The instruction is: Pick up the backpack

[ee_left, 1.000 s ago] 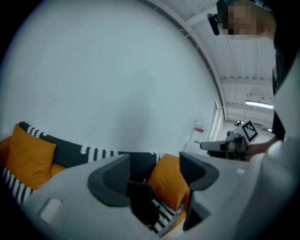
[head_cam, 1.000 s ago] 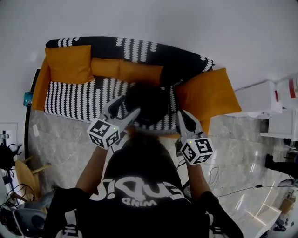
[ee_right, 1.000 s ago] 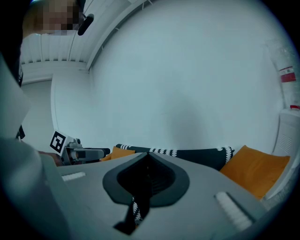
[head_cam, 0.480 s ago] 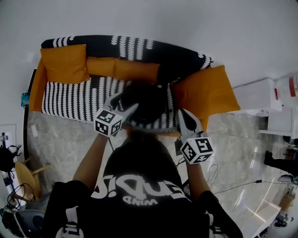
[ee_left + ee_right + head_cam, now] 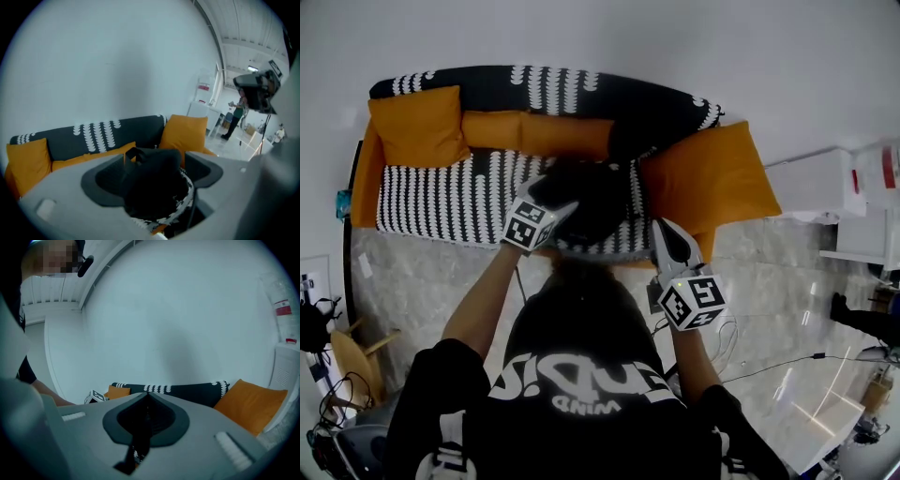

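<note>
A black backpack [image 5: 598, 199] stands on the seat of a black-and-white patterned sofa [image 5: 441, 202], towards its right half. My left gripper [image 5: 551, 197] reaches down at the backpack's left side. Its jaws are opening, and in the left gripper view the backpack [image 5: 157, 187] with its top handle [image 5: 133, 153] fills the gap between them without the pads pressing on it. My right gripper [image 5: 664, 232] hangs at the sofa's front edge, right of the backpack. In the right gripper view it [image 5: 147, 397] is shut and holds nothing.
Orange cushions lie on the sofa at the left [image 5: 412, 127], along the back [image 5: 534, 136] and at the right end [image 5: 708, 178]. A white cabinet [image 5: 811, 183] stands to the right. Cables [image 5: 741, 361] trail over the marble floor, and a wooden stool [image 5: 347, 361] is at the left.
My left gripper has gone forward and down to the backpack, and its jaws stand wider. My right gripper has crept slightly towards the sofa.
</note>
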Available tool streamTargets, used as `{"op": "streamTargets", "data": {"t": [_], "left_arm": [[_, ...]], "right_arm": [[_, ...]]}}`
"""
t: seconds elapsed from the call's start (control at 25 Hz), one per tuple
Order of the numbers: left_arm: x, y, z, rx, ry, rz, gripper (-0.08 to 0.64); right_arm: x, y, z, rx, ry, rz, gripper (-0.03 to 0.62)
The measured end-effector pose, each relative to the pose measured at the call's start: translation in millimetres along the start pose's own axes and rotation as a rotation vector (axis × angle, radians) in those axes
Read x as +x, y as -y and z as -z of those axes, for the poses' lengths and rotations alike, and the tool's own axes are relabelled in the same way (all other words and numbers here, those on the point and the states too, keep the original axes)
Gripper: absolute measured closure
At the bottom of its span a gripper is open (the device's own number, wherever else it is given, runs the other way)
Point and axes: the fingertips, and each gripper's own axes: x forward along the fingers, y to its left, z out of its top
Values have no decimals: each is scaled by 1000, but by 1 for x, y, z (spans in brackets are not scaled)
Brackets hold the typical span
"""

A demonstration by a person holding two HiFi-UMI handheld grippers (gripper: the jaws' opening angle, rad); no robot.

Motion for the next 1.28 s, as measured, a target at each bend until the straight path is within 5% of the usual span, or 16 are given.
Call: {"op": "streamTargets", "data": {"t": [0.32, 0.92, 1.28], "left_arm": [[45, -20, 36, 33, -122, 14, 118], [101, -28, 45, 80, -208, 63, 125], [113, -27, 52, -1, -252, 98, 313]], "right_arm": [[8, 14, 4, 13, -18, 31, 591], [25, 46, 13, 66, -65, 53, 591], [33, 63, 14, 84, -84, 72, 590]]}}
